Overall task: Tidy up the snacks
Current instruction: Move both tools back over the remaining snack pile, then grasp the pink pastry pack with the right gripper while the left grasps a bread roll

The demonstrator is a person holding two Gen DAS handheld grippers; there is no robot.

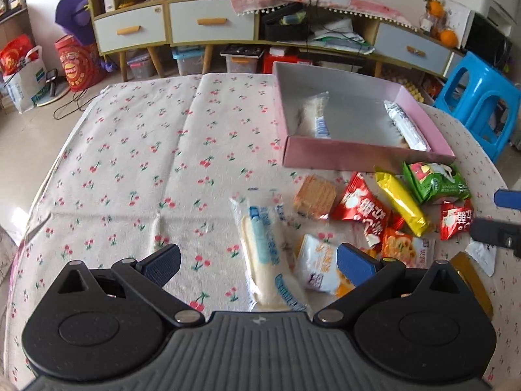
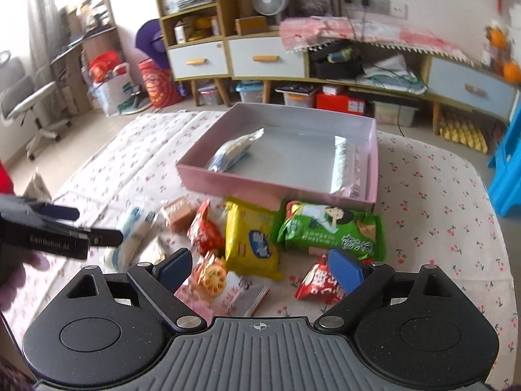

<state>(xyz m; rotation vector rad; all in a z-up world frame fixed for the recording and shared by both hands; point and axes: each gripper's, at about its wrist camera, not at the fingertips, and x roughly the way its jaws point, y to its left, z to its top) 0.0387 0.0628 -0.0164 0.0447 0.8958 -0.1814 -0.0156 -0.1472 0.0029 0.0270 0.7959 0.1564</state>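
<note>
A pink box (image 1: 361,158) (image 2: 260,184) with a grey inside holds two white snack packs (image 1: 314,119) (image 1: 407,127). Loose snacks lie in front of it: a long white-blue pack (image 1: 270,254), an orange wafer (image 1: 314,197), red packs (image 1: 361,211), a yellow pack (image 1: 402,203) (image 2: 250,241) and a green pack (image 1: 436,182) (image 2: 329,228). My left gripper (image 1: 259,265) is open, low over the table, with the white-blue pack between its fingers. My right gripper (image 2: 260,268) is open above the yellow pack and a pink pack (image 2: 221,283). Nothing is held.
The table wears a cherry-print cloth (image 1: 146,163). A blue stool (image 1: 478,97) stands at the right. Cabinets and storage bins (image 1: 208,29) line the wall behind. The left gripper shows in the right wrist view (image 2: 62,224), at the left edge.
</note>
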